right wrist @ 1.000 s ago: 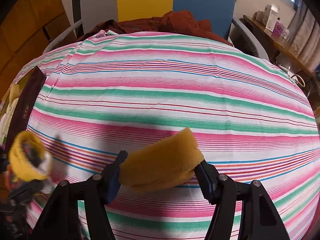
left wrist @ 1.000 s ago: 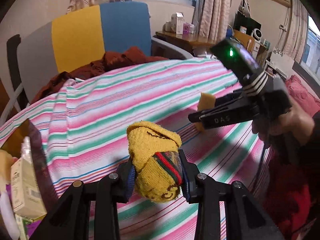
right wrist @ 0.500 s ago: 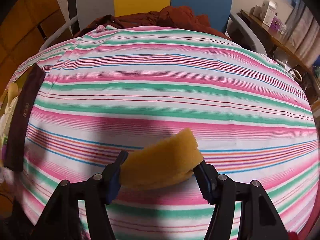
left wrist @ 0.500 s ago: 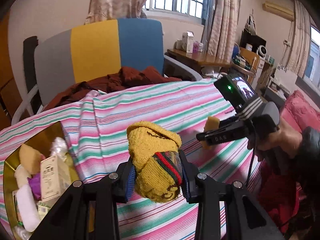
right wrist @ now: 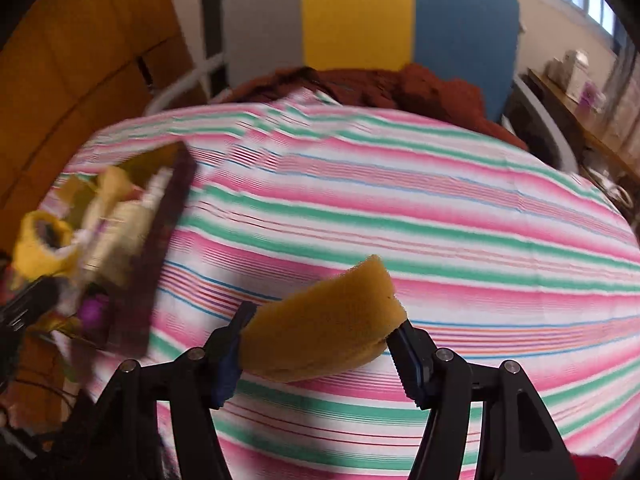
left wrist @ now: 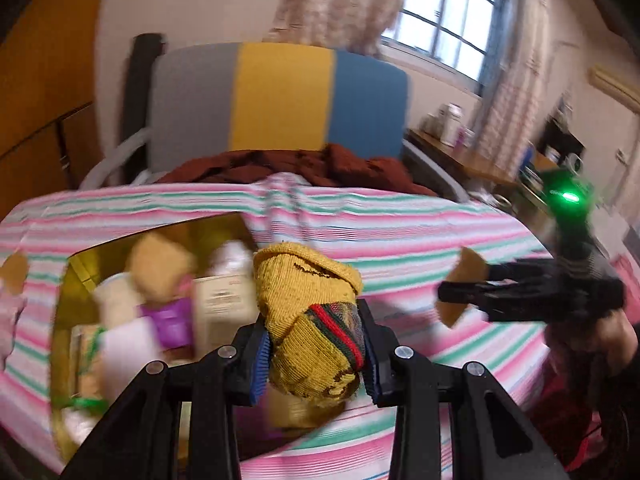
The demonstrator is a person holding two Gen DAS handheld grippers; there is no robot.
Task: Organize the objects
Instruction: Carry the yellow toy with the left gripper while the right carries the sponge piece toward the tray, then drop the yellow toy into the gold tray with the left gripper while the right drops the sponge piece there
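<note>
My left gripper (left wrist: 314,354) is shut on a rolled yellow knitted sock (left wrist: 312,320) with a red and green band, held above the near edge of an open box (left wrist: 80,264) full of items. My right gripper (right wrist: 320,344) is shut on a yellow sponge (right wrist: 324,320), raised over the striped cloth (right wrist: 400,208). In the left wrist view the right gripper (left wrist: 460,294) with the sponge (left wrist: 464,280) hangs at the right. The right wrist view shows the sock (right wrist: 40,240) and the box (right wrist: 160,240) at the far left.
The box holds a small carton (left wrist: 224,300), a purple item (left wrist: 172,320), a tan sponge (left wrist: 160,268) and white packets. A chair (left wrist: 280,96) with grey, yellow and blue panels stands behind the table, rust-brown cloth (left wrist: 304,164) heaped on its seat. A side desk (left wrist: 460,152) is at right.
Both grippers have swung left toward the box, each still holding its item. The box has come into full view under the sock. The right gripper has risen above the cloth.
</note>
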